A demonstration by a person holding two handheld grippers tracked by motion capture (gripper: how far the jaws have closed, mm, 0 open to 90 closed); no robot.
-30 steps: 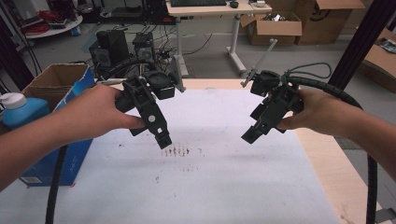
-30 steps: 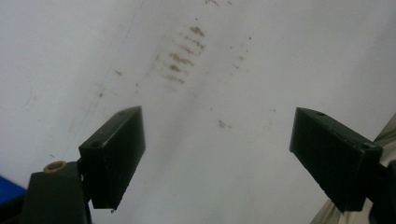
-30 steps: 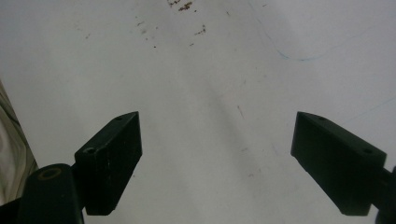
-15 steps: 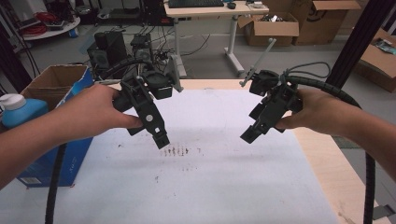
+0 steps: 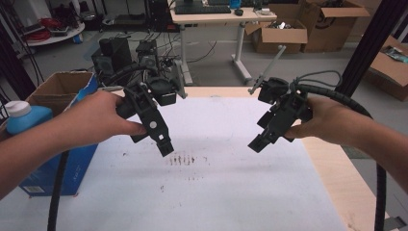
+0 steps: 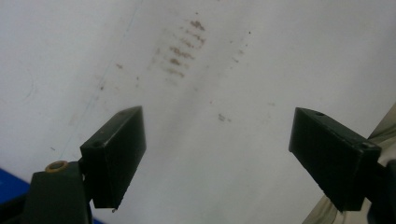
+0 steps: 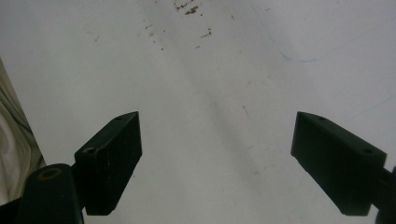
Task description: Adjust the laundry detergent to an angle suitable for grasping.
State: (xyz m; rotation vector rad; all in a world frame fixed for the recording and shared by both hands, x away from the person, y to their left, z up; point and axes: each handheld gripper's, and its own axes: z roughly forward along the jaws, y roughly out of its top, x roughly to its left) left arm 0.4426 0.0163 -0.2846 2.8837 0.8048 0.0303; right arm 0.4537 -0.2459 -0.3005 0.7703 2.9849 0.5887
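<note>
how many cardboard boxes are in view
4, maybe more out of frame. One open box left of the table, one open box on the floor behind it, one box beyond that, and one box at the right edge.

A row of stains [image 5: 183,160] lies mid-sheet on the table's paper sheet [image 5: 231,192]. The left gripper [image 5: 165,148] hangs just left of the stains, the right gripper [image 5: 256,143] well right. A cardboard box [image 5: 57,86] stands left of the sheet.

Both grippers [image 5: 165,148] [image 5: 255,143] raised, fingers [image 6: 114,154] wide apart.
</note>
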